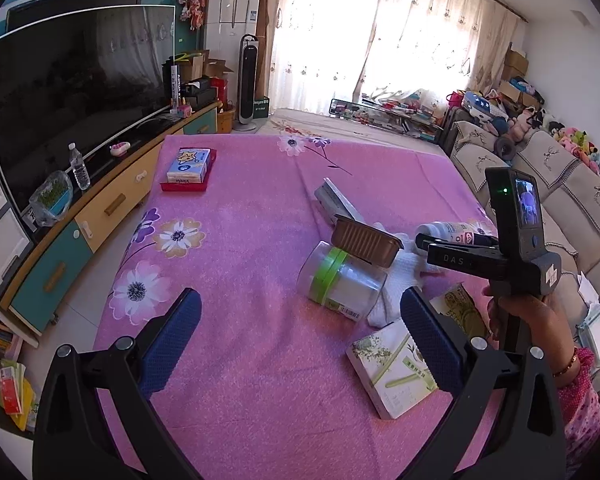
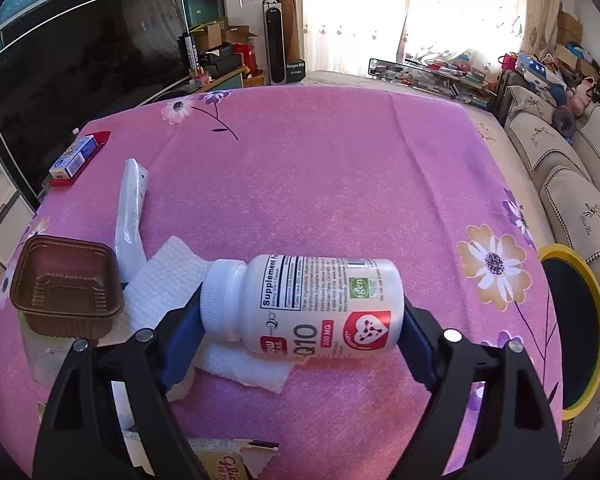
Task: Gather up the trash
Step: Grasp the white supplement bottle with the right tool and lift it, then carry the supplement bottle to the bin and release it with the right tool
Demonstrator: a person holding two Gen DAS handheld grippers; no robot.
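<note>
The right tool (image 2: 302, 318) pinches a white bottle (image 2: 312, 304) sideways, one finger at the cap and one at the base, above the pink floral cloth (image 2: 320, 168). Its label reads "Supplement Facts", "Q10" and "300 MG". Only the right view shows the yellow-rimmed bin (image 2: 576, 332) beside the worktop. The left tool (image 1: 300, 332) hangs spread and empty. Its view alone shows a clear jar (image 1: 342, 284) with a green band, a green-and-white box (image 1: 392, 372) whose writing is too small to read, and "DAS" on the right tool's body. The brown tray (image 2: 66, 286) appears in both.
</note>
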